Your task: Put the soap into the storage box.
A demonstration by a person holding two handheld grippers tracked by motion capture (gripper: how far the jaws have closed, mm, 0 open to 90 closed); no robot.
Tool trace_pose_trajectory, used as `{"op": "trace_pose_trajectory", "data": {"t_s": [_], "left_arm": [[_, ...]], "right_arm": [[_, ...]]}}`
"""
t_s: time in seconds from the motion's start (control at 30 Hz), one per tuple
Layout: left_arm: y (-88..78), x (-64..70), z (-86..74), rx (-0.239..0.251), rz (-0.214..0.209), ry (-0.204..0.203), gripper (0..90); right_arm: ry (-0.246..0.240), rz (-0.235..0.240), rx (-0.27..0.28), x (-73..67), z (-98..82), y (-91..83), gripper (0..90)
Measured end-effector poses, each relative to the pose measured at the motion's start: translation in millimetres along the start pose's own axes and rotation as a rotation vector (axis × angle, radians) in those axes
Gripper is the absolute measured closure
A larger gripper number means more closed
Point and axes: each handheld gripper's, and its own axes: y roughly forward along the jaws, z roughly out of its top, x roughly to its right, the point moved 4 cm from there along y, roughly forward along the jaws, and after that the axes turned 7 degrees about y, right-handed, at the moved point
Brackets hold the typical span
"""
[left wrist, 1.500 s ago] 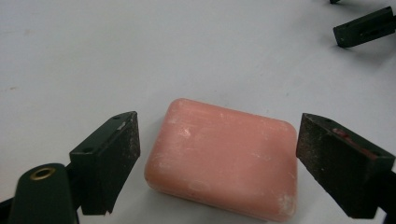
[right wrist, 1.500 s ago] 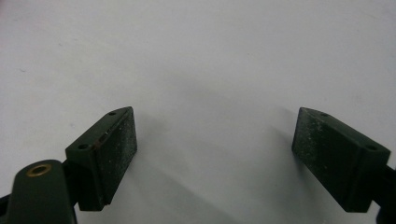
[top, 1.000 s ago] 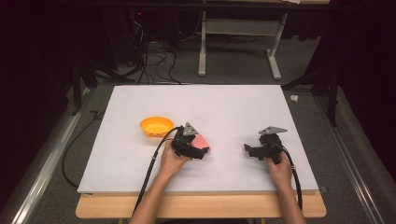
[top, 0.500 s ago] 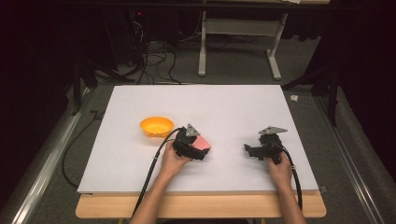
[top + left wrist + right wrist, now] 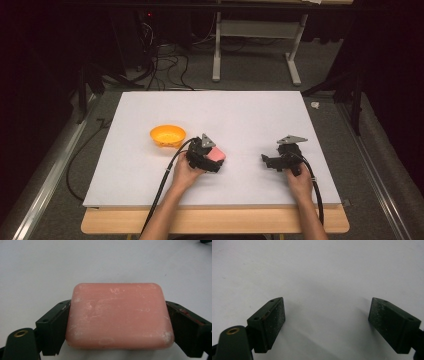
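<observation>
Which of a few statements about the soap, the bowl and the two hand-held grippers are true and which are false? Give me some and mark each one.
1. The left hand-held gripper has its jaws closed on the two short ends of the pink soap bar. True.
2. The right hand-held gripper is holding a second bar of soap. False: its jaws stand apart with nothing but the white table surface between them.
3. The soap bar lies inside the orange bowl. False: in the high view the bowl sits apart, to the left of the gripper that holds the soap.
4. The orange bowl stands on the white table surface. True.
5. The two hand-held grippers touch each other. False: bare table lies between them.
</observation>
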Motion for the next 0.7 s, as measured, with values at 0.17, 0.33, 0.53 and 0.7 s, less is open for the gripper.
{"op": "trace_pose_trajectory", "data": {"t_s": [0.17,0.33,0.53,0.7], "left_arm": [[1.6,1.4,-1.4,-0.01,0.013,0.009,13.2],[1.8,0.8,-2.3,-0.007,0.007,0.003,13.2],[1.6,0.9,-2.7,-0.005,0.008,-0.009,13.5],[1.2,1.8,-0.8,-0.029,0.02,-0.022,13.6]], "right_arm": [[-0.004,0.0,0.001,0.2,0.0,0.1,14.6],[-0.002,0.0,0.001,0.1,0.0,0.1,14.6],[-0.002,-0.001,0.001,0.2,0.0,0.1,14.6],[-0.004,0.0,0.001,0.2,0.0,0.1,14.6]]}}
